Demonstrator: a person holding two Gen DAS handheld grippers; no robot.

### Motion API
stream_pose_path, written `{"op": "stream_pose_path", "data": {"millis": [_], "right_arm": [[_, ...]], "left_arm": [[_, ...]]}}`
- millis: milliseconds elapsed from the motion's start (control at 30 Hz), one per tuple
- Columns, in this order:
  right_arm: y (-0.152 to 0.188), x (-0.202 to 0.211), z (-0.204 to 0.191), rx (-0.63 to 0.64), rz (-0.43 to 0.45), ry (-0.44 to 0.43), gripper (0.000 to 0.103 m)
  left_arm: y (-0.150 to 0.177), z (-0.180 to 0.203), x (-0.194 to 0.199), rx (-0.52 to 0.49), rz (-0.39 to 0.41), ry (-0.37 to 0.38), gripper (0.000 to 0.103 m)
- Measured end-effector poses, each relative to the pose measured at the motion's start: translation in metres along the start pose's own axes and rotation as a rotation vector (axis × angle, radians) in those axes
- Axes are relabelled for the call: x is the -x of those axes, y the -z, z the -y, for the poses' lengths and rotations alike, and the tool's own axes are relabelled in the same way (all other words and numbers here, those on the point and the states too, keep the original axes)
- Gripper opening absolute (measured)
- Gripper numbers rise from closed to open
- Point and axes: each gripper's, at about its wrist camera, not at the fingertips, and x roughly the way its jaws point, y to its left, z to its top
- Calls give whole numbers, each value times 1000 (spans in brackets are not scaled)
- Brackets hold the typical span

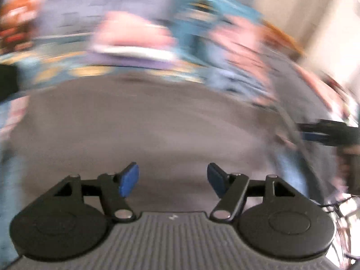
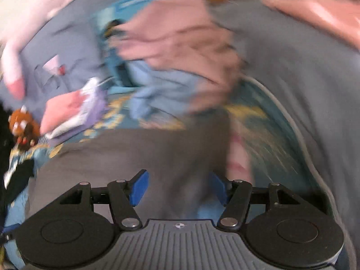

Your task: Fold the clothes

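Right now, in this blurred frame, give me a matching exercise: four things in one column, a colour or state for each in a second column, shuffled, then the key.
Things:
1. left gripper
2. garment under the grippers
3. small plush toy
4. crumpled garment on the pile

Colour or state:
A. pink
B. open, nothing between its blue pads
C. orange-brown
D. grey, lying flat

Pairs: 1-B, 2-D, 3-C, 4-A
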Motion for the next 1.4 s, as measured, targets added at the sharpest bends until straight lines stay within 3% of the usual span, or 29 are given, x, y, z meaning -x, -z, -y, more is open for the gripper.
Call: {"op": "stream_pose_path", "data": {"millis": [100, 200, 300, 500, 600, 800, 867, 933, 1067, 1133, 1333, 1400], "right_arm": [[30, 7, 29, -99, -16, -42, 61], [55, 7, 32, -78, -46, -92, 62], [71, 2, 32, -41, -62, -126, 62], [59, -20, 51, -237, -24, -183, 62], [47, -36, 64, -367, -4, -145, 62], [39, -53, 85, -622, 61, -150, 61], [37, -54, 87, -655, 69, -144, 58], [33, -56, 88, -667, 69, -146, 46], [24, -61, 89, -624, 47, -168, 31], [20, -62, 89, -596, 41, -178, 13], [13, -56, 89, -570, 58, -216, 7], [12, -54, 89, -572, 60, -225, 7]], "left_arm": [[-1, 61, -19, -113, -48, 6, 73], [-2, 82, -23, -132, -69, -5, 74], [-4, 75, -19, -89, -98, -30, 75], [-5, 58, -7, -59, -92, -83, 75], [-4, 57, -6, -45, -106, -92, 75], [6, 107, -35, -165, -178, 11, 79], [12, 132, -52, -218, -212, 48, 79], [18, 157, -68, -271, -245, 83, 79], [40, 193, -97, -325, -294, 92, 78], [54, 211, -108, -373, -306, 86, 78], [95, 252, -127, -554, -274, -18, 70], [103, 256, -138, -567, -301, -70, 59]]}}
